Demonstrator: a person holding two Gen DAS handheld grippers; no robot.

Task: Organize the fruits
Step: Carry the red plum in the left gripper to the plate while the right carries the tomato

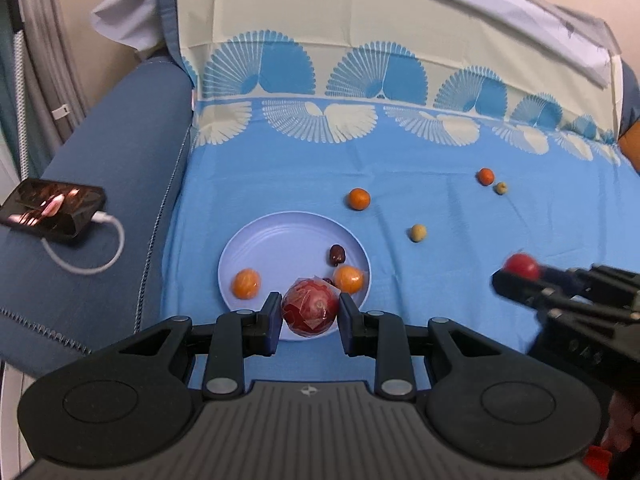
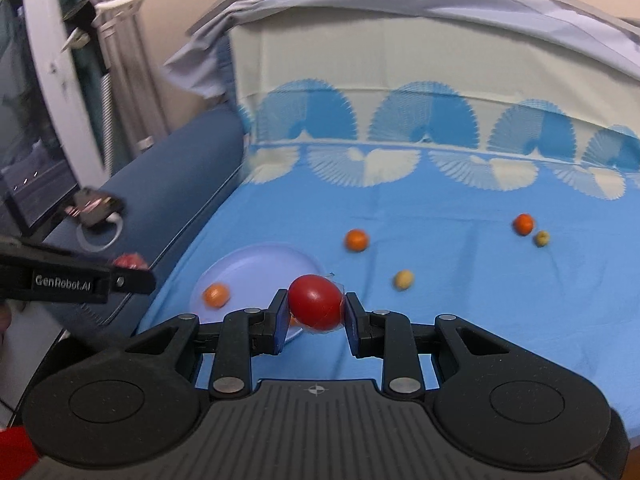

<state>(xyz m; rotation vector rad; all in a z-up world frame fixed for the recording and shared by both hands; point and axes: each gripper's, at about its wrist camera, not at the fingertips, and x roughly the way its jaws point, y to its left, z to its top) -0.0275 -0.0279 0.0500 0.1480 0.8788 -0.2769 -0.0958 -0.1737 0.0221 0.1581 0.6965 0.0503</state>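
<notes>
Right wrist view, "GenRobot.AI" on left tongs (image 2: 132,270), both tongs gripping wrapped red fruits (image 2: 316,302).

The left gripper (image 1: 308,316) is matt black plastic with metal pivot pins. The wrapped red fruit (image 1: 309,312) carries crinkled glossy film. The plate (image 1: 280,236) is smooth pale-blue plastic. The bedsheet (image 1: 280,176) is printed cloth. The phone (image 1: 52,212) is glossy.

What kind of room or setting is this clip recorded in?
Most likely a home living room: the fruit lies on a blue patterned sheet draped over what looks like a sofa, with a padded blue armrest carrying a charging phone, and curtains behind.
</notes>
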